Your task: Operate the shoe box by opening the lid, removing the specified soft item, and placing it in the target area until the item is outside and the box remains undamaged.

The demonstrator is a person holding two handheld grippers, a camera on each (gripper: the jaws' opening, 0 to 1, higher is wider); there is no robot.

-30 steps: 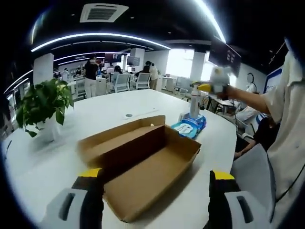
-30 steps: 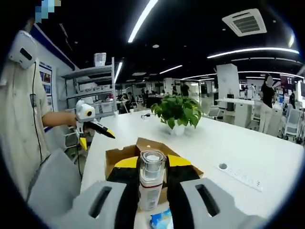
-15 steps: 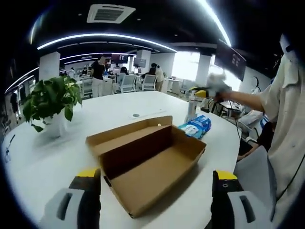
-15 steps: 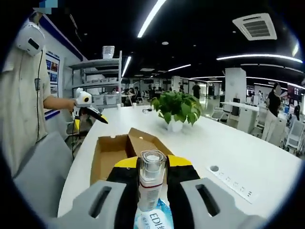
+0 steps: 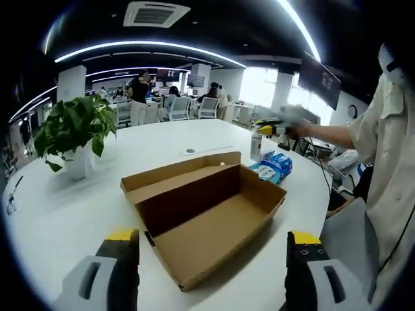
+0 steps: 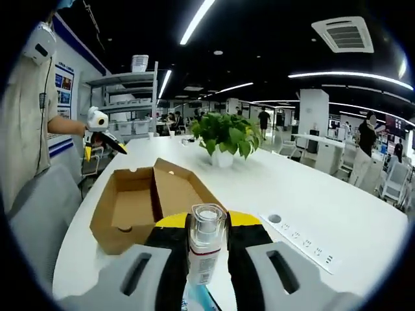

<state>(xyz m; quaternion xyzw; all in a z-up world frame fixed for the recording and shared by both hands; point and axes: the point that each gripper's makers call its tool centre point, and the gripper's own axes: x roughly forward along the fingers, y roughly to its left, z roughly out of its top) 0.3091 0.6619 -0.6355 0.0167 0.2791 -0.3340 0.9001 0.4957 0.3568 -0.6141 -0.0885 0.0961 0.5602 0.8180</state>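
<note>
1. In the left gripper view the left hand-held gripper is released, its 2 yellow-tipped jaws spread wide and touching nothing.
2. Between and beyond those jaws the brown cardboard shoe box lies on the white counter, its lid folded back flat on the far side; the inside that can be seen is bare cardboard.
3. At the far right of the box a blue and white packet lies on the counter, just beside the box's far right corner.
4. Next to that packet stands a clear bottle, with the other hand-held gripper at it, held by a person's outstretched arm in a pale sleeve.
5. A potted plant stands on the counter at the far left, well apart from the box.
6. In the right gripper view the right hand-held gripper is clenched on the clear bottle, which stands upright between its jaws.
7. There the open box lies to the left, with the plant farther off.
</note>
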